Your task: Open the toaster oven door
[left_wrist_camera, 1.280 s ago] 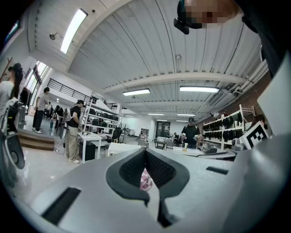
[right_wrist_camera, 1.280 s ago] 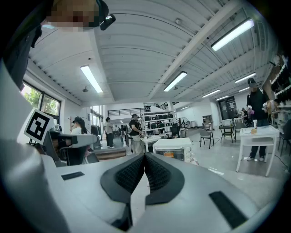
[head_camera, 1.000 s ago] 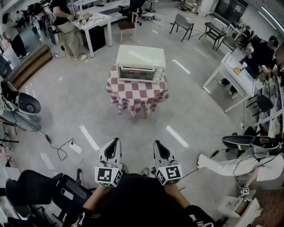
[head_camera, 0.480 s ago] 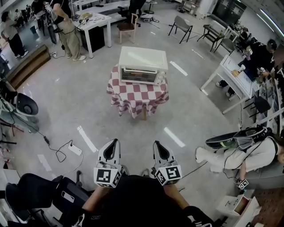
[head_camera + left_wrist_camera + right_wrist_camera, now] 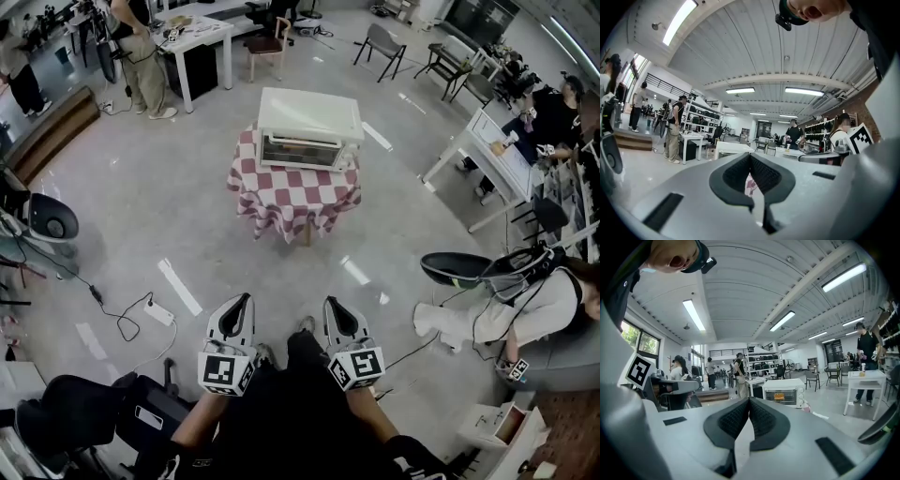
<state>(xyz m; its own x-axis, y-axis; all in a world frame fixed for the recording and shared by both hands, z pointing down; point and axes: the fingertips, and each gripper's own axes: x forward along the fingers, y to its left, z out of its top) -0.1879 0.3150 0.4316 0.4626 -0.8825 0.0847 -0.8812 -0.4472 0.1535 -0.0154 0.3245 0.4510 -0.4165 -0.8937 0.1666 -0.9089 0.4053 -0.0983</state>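
Both tongs are closed and empty: my left gripper (image 5: 245, 298) and right gripper (image 5: 333, 303) sit well apart from the toaster oven (image 5: 311, 114); its door (image 5: 302, 151) looks shut.

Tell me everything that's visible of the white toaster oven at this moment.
The white, box-shaped toaster oven looks like painted metal, with a flat top. Its glass door is closed, and something orange shows behind it. Round knobs run down the right side of the front. It stands upright and level on a red-and-white checked tablecloth, with its front facing the head camera. Only the cloth touches it.
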